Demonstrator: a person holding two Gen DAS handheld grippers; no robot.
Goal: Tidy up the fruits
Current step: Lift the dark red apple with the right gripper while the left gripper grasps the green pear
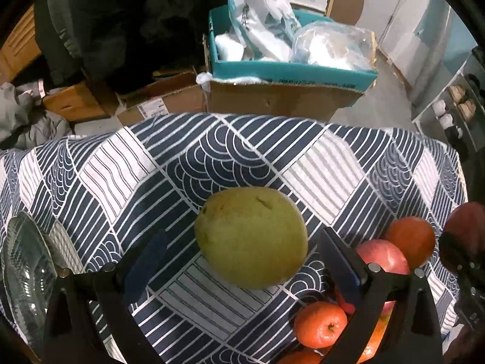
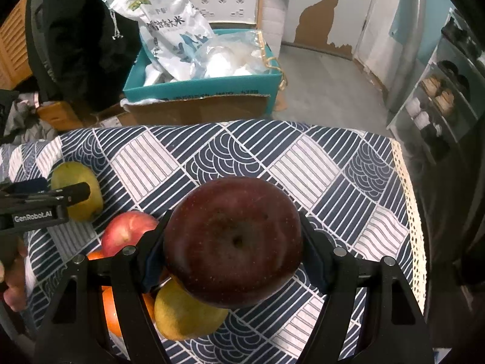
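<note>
A yellow-green pear (image 1: 251, 238) lies on the patterned tablecloth (image 1: 212, 157). My left gripper (image 1: 242, 254) is open, its fingers either side of the pear and apart from it. The same pear shows at the left of the right wrist view (image 2: 77, 189), behind the left gripper's finger (image 2: 71, 192). My right gripper (image 2: 233, 251) is shut on a dark red apple (image 2: 233, 242), held above the cloth. Under it lie a red apple (image 2: 127, 232), another pear (image 2: 185, 315) and oranges (image 2: 110, 312). In the left wrist view, oranges (image 1: 319, 324) (image 1: 410, 242) and a red apple (image 1: 383, 256) lie at the right.
A glass bowl (image 1: 27, 270) stands at the table's left edge. Beyond the far edge, a teal cardboard box (image 2: 200, 91) holds bags. A shelf with jars (image 2: 436, 106) stands at the right. The cloth's lace edge (image 2: 409, 188) marks the table's right side.
</note>
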